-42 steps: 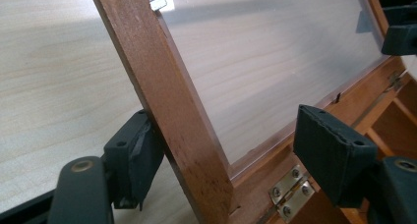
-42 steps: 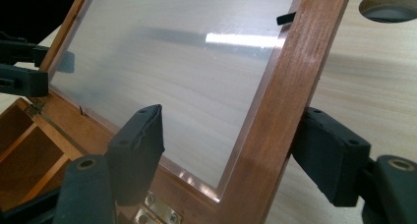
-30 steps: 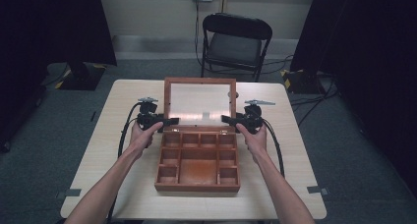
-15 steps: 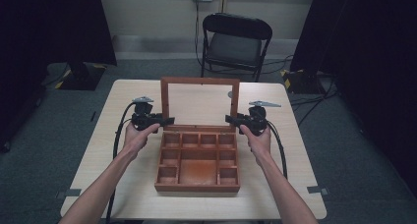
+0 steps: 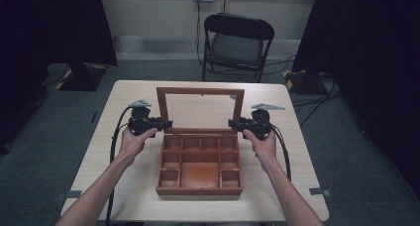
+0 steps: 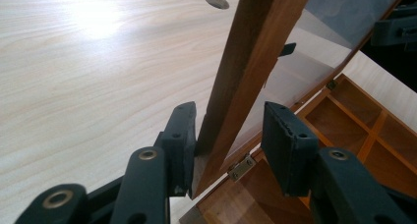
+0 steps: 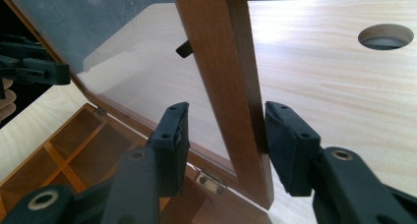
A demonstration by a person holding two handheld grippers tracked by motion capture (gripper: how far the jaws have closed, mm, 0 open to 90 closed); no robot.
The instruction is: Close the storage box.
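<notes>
A brown wooden box (image 5: 199, 164) with several compartments lies on the table, its glass-paned lid (image 5: 200, 90) raised upright. My left gripper (image 5: 166, 123) is at the lid's left rail and my right gripper (image 5: 233, 122) at its right rail, both just above the hinges. In the left gripper view the open left gripper (image 6: 231, 130) straddles the lid rail (image 6: 255, 52); one jaw touches the wood and the other stands apart. The right gripper (image 7: 226, 126) straddles the other rail (image 7: 216, 62) the same way. The compartments hold nothing.
The light wooden table (image 5: 297, 151) has a round cable hole (image 7: 385, 36) behind the lid. A black folding chair (image 5: 237, 42) stands beyond the far edge. Cables trail from both grippers along the person's forearms.
The lid has swung up from a low tilt to upright. Both grippers moved back and slightly outward with it.
</notes>
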